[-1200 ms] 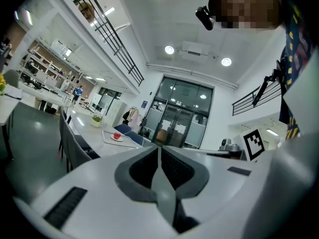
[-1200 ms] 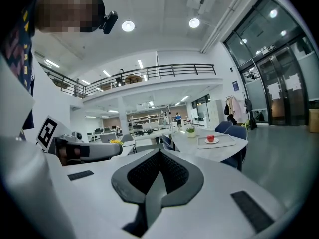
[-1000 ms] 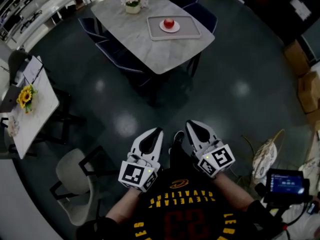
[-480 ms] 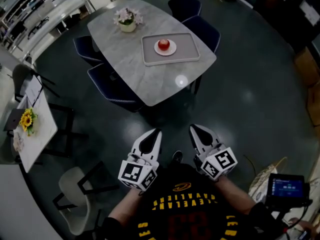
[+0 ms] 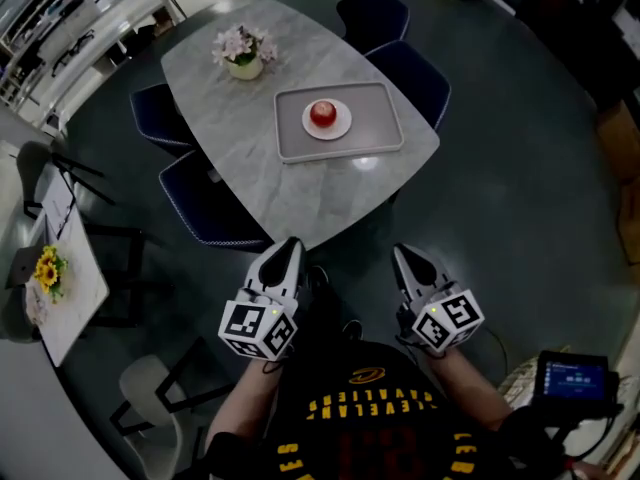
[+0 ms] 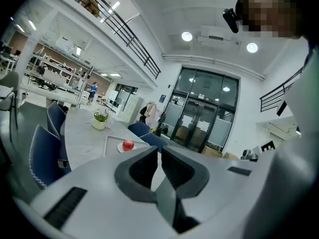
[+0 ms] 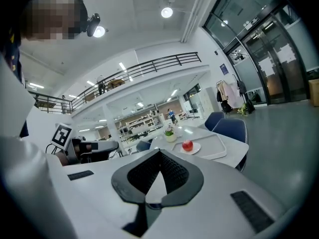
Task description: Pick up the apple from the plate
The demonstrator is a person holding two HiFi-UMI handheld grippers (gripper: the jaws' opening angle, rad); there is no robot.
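A red apple [image 5: 322,114] sits on a small white plate [image 5: 341,128] in a grey tray [image 5: 386,136] on the marble table [image 5: 270,183]. Both grippers are held level near the table's near edge, well short of the tray. My left gripper [image 5: 290,244] is shut with nothing in it, and my right gripper [image 5: 401,252] is likewise shut and empty. In the left gripper view the apple [image 6: 128,145] shows small beyond the closed fingertips [image 6: 153,151]. The right gripper view has the apple [image 7: 187,145] to the right of its jaws.
A pot of flowers [image 5: 240,56] stands on the table behind the tray. Blue chairs [image 5: 205,206] [image 5: 413,70] ring the table. A white side table with yellow flowers [image 5: 48,268] is at the left, a pale chair [image 5: 148,390] below it, and a small screen [image 5: 572,378] at lower right.
The table and tray have come nearer and lower in the head view as both grippers were carried toward it. Both grippers stayed shut.
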